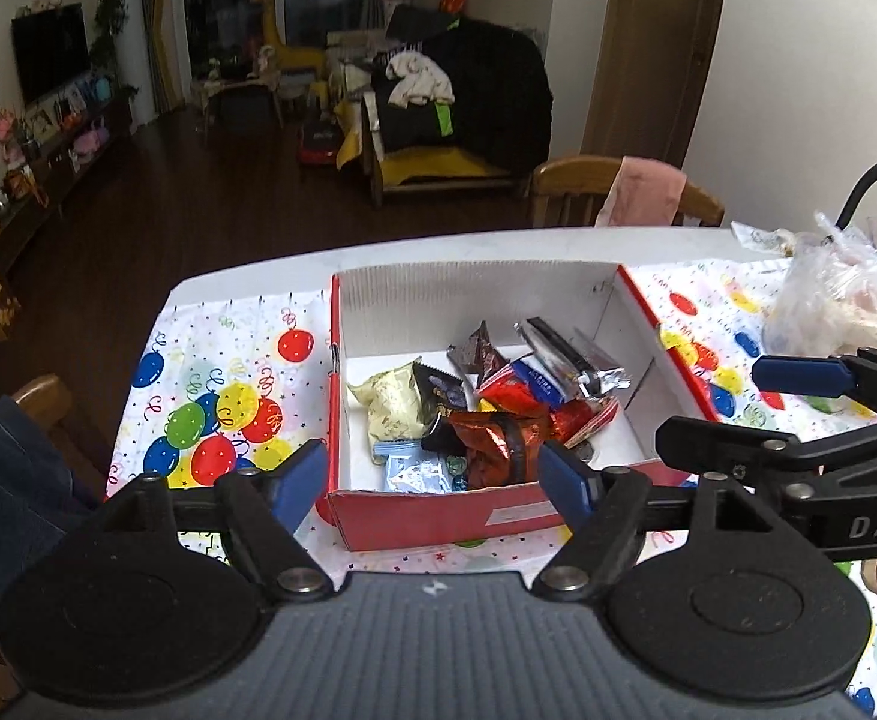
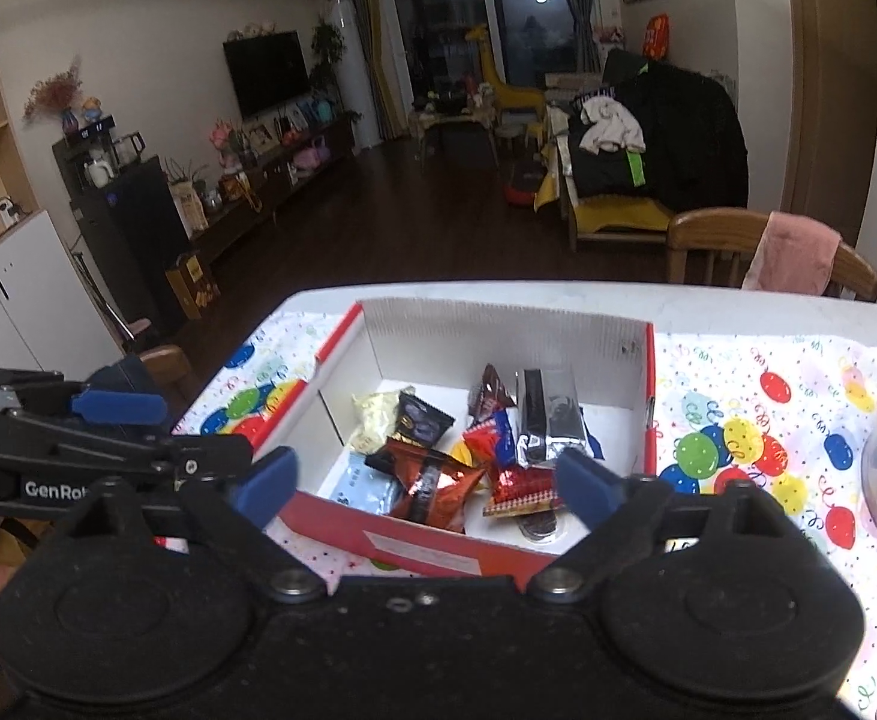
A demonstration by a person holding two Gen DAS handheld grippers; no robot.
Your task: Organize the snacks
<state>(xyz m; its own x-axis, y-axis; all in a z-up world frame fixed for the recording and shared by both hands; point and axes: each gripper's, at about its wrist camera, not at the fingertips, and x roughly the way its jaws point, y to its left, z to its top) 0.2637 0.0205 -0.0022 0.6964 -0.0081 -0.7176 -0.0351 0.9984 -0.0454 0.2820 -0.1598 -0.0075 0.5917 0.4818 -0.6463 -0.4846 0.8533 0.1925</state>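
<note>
A red cardboard box (image 1: 438, 519) with a white inside stands on the table and holds several wrapped snacks: a pale green packet (image 1: 392, 414), a copper-brown packet (image 1: 498, 441), a silver packet (image 1: 564, 354) and a light blue packet (image 1: 414, 471). My left gripper (image 1: 435, 477) is open and empty, just above the box's near wall. My right gripper (image 2: 429, 483) is open and empty over the same near wall (image 2: 414, 546); its snacks include the copper packet (image 2: 432, 480) and silver packet (image 2: 549, 420). Each gripper shows at the edge of the other's view.
A balloon-print cloth (image 1: 216, 396) covers the white table. A clear plastic bag (image 1: 834, 300) lies at the right. Wooden chairs stand at the far edge (image 1: 582, 189), one with a pink cloth (image 2: 792, 255), and at the left (image 1: 42, 402).
</note>
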